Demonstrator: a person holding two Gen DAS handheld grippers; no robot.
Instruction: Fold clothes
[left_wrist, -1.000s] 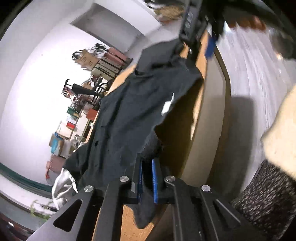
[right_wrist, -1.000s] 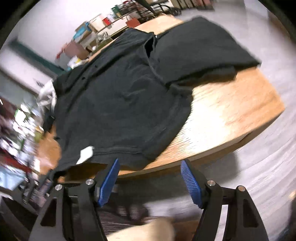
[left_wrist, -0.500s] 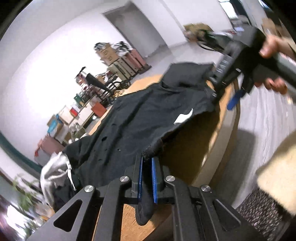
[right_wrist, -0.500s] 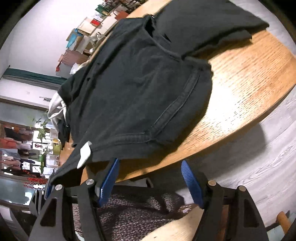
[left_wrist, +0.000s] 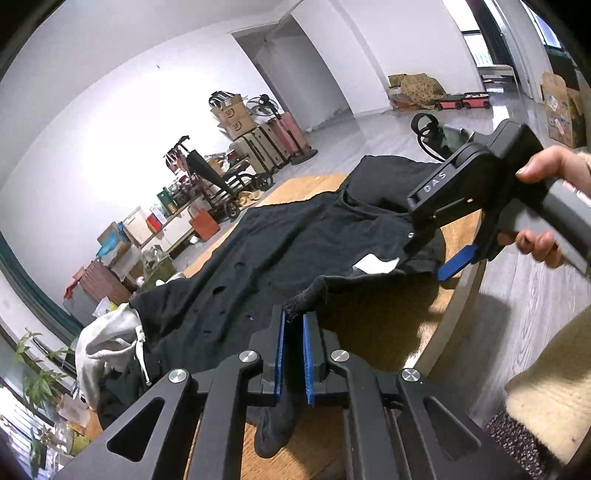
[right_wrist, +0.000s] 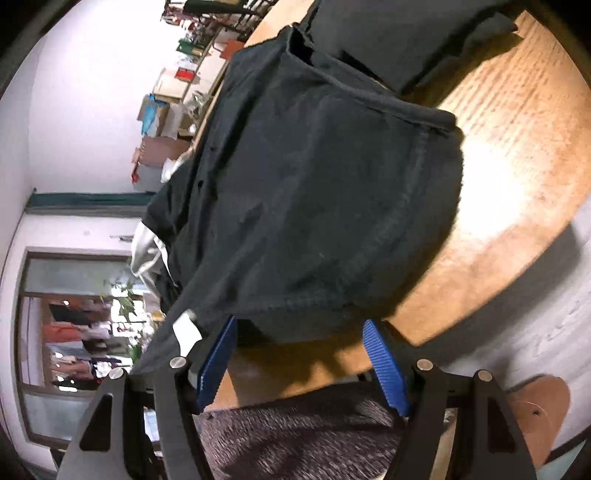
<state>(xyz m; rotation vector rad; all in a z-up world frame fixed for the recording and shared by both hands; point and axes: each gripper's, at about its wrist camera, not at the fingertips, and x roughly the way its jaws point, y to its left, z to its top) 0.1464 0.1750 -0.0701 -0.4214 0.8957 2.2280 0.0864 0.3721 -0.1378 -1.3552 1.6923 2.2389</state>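
while the black shirt (left_wrist: 295, 251) lies spread over the round wooden counter (right_wrist: 517, 155), its near hem is lifted off the wood at the counter's near edge. the left gripper (left_wrist: 293, 354) has its blue fingers (left_wrist: 280, 350) pressed together on a bunched corner of the hem, with a tail of dark cloth hanging down below them. along the same hem, to the right, the right gripper (left_wrist: 436, 258) sits at the shirt's other near corner, held by a hand (left_wrist: 543, 206); one blue finger pad shows under the cloth there. from the right wrist view, the right gripper (right_wrist: 299, 362) has its fingers (right_wrist: 384, 365) set wide apart, with the hem hanging just between and above them, not pinched. a white label (left_wrist: 375, 265) shows on the hem between the two grippers. on the far left of the counter, a grey-white garment (left_wrist: 107, 343) is heaped beside the shirt. further off, cardboard boxes (left_wrist: 231, 114) and suitcases (left_wrist: 266, 142) stand against the white wall.
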